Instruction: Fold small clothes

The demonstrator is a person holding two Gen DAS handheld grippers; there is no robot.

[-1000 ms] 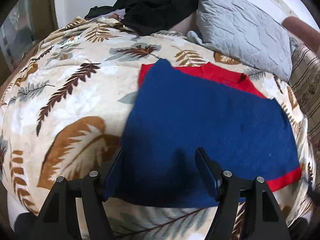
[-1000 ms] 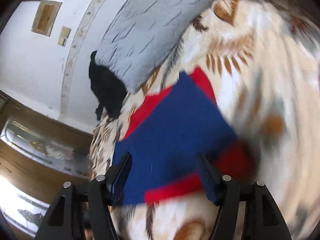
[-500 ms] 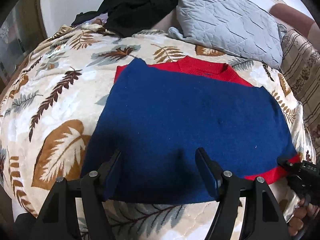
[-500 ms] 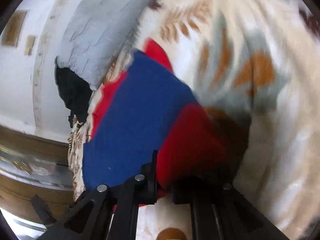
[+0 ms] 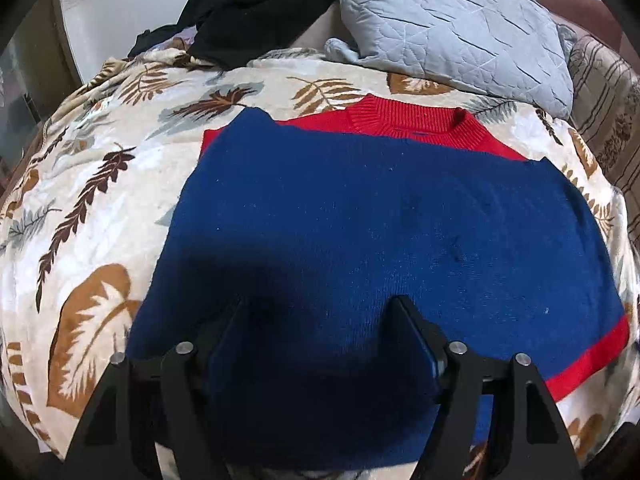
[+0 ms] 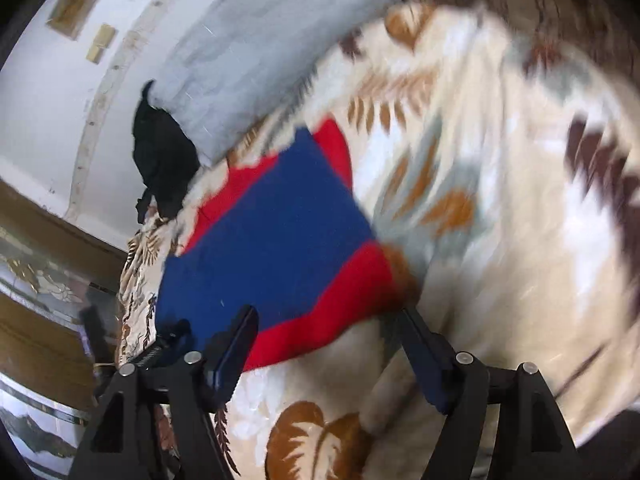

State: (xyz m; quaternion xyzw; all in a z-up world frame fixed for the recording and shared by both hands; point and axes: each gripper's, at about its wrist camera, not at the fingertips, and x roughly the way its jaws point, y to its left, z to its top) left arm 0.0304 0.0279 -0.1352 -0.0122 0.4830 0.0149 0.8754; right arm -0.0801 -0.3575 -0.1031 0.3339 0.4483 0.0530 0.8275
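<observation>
Right tool (image 6: 324, 316): jaws just sprung apart after clamping red hem; hem now lies loose between them. Left tool (image 5: 316, 308) apart, closer over blue sweater (image 5: 380, 240), nothing gripped. Sweater flat mid-bed (image 5: 80, 200), collar toward pillow (image 5: 452, 20). Hem released; next fold pending.

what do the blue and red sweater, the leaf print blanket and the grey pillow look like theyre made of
Sweater: looks like knitted yarn, wool or acrylic, matte; the red collar shows ribbing and the blue part carries lint specks.
Blanket: seems a plush fleece, going by its soft fuzzy sheen and printed leaves.
Pillow: apparently quilted woven fabric, matte grey, with stitched lines and puffy creases.
</observation>
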